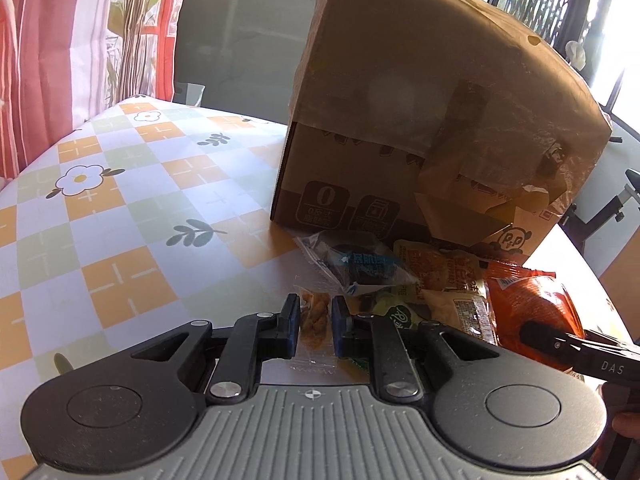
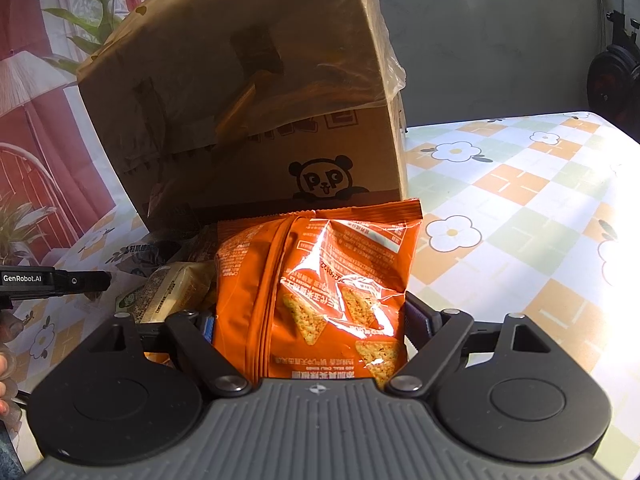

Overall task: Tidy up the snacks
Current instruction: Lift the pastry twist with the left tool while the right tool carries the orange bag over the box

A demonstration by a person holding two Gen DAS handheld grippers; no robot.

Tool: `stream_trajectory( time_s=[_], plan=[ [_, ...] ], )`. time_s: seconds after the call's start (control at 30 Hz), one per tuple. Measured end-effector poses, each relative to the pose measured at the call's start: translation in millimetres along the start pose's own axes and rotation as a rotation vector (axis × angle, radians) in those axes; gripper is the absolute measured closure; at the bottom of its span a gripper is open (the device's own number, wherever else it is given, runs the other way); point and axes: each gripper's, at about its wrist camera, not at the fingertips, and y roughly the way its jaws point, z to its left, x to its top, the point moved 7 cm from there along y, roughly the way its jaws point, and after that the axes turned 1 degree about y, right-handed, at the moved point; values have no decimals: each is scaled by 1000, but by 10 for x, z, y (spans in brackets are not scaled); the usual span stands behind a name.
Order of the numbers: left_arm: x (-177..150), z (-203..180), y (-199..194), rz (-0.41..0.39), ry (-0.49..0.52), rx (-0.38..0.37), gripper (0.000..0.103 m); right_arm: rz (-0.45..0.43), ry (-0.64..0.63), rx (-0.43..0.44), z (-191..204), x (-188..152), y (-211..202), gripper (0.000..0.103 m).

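Two grippers at work in front of the tall brown cardboard box (image 1: pixel 400 120): left gripper (image 1: pixel 315 326) clenched on a small clear packet of golden fried snack (image 1: pixel 314 320), right gripper (image 2: pixel 310 326) clamped wide around a glossy orange chip bag (image 2: pixel 320 280). Both just before the box, on the flower-print checked tablecloth (image 1: pixel 120 220), beside a heap of mixed snack packets (image 1: pixel 400 272).

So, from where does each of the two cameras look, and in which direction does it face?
Left wrist: sits on the left gripper, facing down over the checked floral tablecloth toward the brown cardboard box; its fingers pinch a small clear packet of brown snack.
Right wrist: sits on the right gripper, facing the same box; a big orange chip bag fills its jaws, fingertips at the left edge.
Shared: box, orange bag, snack pile, and each shows the other gripper's finger.
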Motion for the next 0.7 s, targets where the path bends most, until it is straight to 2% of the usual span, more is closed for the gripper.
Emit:
stream_trajectory(
  time_s=[0.27, 0.47, 0.7],
  plan=[
    [141, -29, -214, -86, -26, -33, 85, 8, 55, 20, -62, 49, -232, 21],
    [368, -95, -415, -176, -11, -40, 85, -84, 64, 36, -30, 255, -546, 22],
    [803, -287, -682, -292, 66, -78, 85, -235, -12, 106, 247, 757, -919, 22]
  ],
)
